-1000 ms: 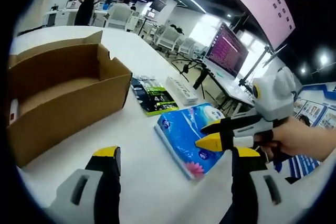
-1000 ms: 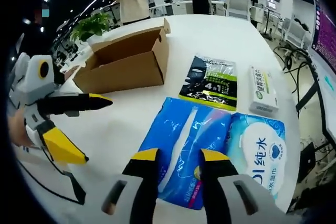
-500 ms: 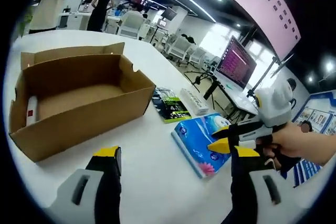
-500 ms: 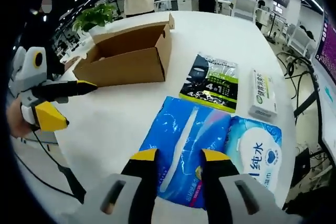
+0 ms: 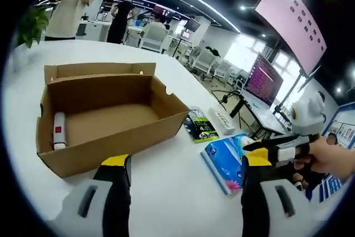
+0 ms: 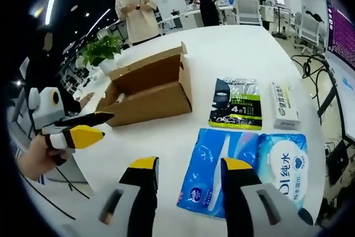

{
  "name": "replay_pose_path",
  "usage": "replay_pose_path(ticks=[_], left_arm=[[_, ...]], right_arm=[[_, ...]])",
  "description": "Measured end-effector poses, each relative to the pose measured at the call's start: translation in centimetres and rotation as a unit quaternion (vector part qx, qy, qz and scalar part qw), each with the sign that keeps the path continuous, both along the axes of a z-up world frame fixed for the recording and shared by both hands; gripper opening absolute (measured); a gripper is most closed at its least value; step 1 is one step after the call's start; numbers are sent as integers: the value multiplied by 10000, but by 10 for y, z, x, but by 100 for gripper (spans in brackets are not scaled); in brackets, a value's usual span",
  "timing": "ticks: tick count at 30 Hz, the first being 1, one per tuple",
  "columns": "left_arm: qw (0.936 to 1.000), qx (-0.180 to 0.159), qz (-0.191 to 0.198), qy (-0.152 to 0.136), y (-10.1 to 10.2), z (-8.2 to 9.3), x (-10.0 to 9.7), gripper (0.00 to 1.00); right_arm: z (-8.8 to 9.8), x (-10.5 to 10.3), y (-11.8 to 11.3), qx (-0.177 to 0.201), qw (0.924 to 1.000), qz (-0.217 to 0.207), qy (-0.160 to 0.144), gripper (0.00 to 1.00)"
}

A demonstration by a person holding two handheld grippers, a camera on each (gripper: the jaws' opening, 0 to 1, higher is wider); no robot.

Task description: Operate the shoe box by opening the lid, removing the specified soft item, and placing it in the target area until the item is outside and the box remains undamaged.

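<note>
The brown cardboard shoe box [image 5: 111, 117] stands open on the white table [image 5: 166, 192], its lid flap up at the far side. A small white item with a red label [image 5: 58, 136] lies against its left inner wall. My left gripper [image 5: 186, 162] hovers open in front of the box with nothing between its jaws. The blue soft tissue pack [image 6: 213, 173] lies flat on the table outside the box. My right gripper [image 6: 188, 165] is open just above the pack's near end. The box [image 6: 150, 87] sits far left of the pack.
Beside the tissue pack lie a light-blue wipes pack [image 6: 285, 162], a black-and-green packet [image 6: 236, 104] and a small white carton [image 6: 284, 106]. A potted plant [image 6: 100, 48] and a standing person [image 6: 138, 12] are beyond the table. Monitors and office chairs stand further off.
Both cameras have pulled back and up, so the box and packs look smaller. My right gripper's jaws stand a little wider apart. The things on the table have not moved.
</note>
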State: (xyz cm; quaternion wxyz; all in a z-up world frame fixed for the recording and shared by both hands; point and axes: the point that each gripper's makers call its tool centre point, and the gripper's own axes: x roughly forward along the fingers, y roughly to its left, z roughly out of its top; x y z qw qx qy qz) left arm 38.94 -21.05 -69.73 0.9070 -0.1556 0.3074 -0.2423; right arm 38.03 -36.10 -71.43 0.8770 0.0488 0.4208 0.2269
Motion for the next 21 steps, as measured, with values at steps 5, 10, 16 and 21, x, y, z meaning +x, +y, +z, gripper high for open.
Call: replay_pose_path(ticks=[5, 10, 16, 21], left_arm=[[9999, 41, 166, -23, 11, 3, 4, 78], [9986, 449, 240, -124, 22, 5, 8, 78], [9970, 539, 488, -264, 30, 20, 19, 81], [9959, 622, 625, -222, 40, 20, 24, 82]], right_arm=[[13, 4, 9, 138, 9999, -9, -62, 44], [20, 4, 17, 203, 9997, 26, -108, 44], [25, 6, 24, 285, 9995, 63, -139, 44], [26, 4, 29, 329, 9993, 126, -125, 44]])
